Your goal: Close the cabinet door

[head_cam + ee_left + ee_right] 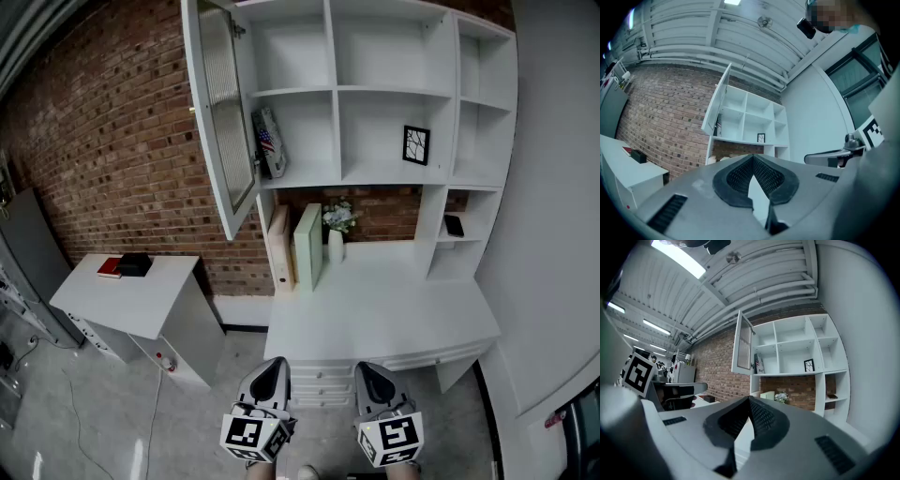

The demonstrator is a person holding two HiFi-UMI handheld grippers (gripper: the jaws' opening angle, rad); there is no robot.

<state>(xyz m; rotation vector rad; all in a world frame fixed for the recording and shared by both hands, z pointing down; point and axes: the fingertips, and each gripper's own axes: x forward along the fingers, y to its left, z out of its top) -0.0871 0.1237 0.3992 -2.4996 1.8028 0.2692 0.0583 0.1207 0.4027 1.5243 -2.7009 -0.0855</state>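
White-framed with ribbed glass, the cabinet door [225,122] stands swung wide open on the left side of the shelf unit [375,90], toward eleven o'clock from both tongs. The left tongs [273,364] and right tongs [373,367] hang side by side at six o'clock in the head view, in front of the desk [394,314]. Each pair of jaws is pressed together at the tips, pinching and touching nothing.

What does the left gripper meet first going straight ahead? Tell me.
Probably the shelf unit, near its brick-backed niche, past the desk; the left gripper is far short. Depth unclear.
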